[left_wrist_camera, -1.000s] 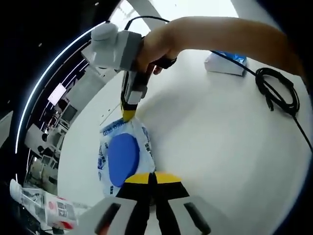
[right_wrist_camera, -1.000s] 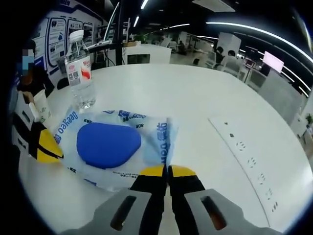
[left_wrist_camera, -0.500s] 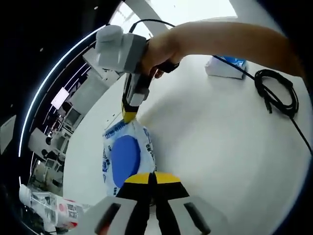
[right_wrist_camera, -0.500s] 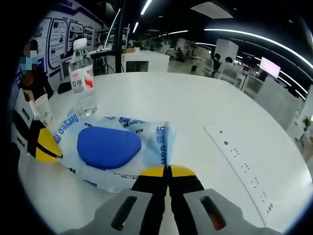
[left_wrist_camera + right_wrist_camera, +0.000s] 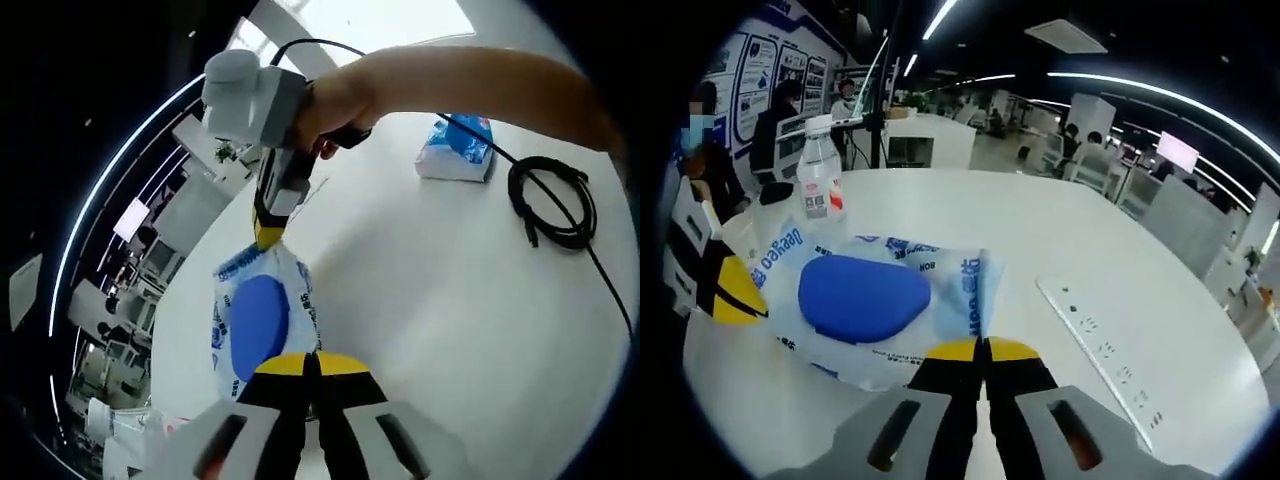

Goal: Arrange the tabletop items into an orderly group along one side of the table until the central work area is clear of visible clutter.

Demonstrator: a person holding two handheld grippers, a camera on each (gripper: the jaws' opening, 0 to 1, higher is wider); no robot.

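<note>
You hold the wipes pack (image 5: 872,305) stretched between both claws: right gripper (image 5: 983,350) pinched on its near edge, left gripper (image 5: 308,362) apparently clamping the opposite end. Keep both level while carrying it sideward.

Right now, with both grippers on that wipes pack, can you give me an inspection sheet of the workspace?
Surface: white round table, mostly bare.
Job's things: clear plastic wet-wipes pack with a blue oval lid, held at opposite ends by both grippers; whether it is lifted cannot be told.
Clutter: clear plastic water bottle with a red-and-white label; blue-and-white tissue pack; white power strip.
Grippers: left gripper jaws shut on the pack's edge; right gripper jaws shut on the opposite edge.
Cables: coiled black cable on the table, one lead running to the right gripper.
Surroundings: dim open office, people at desks.
</note>
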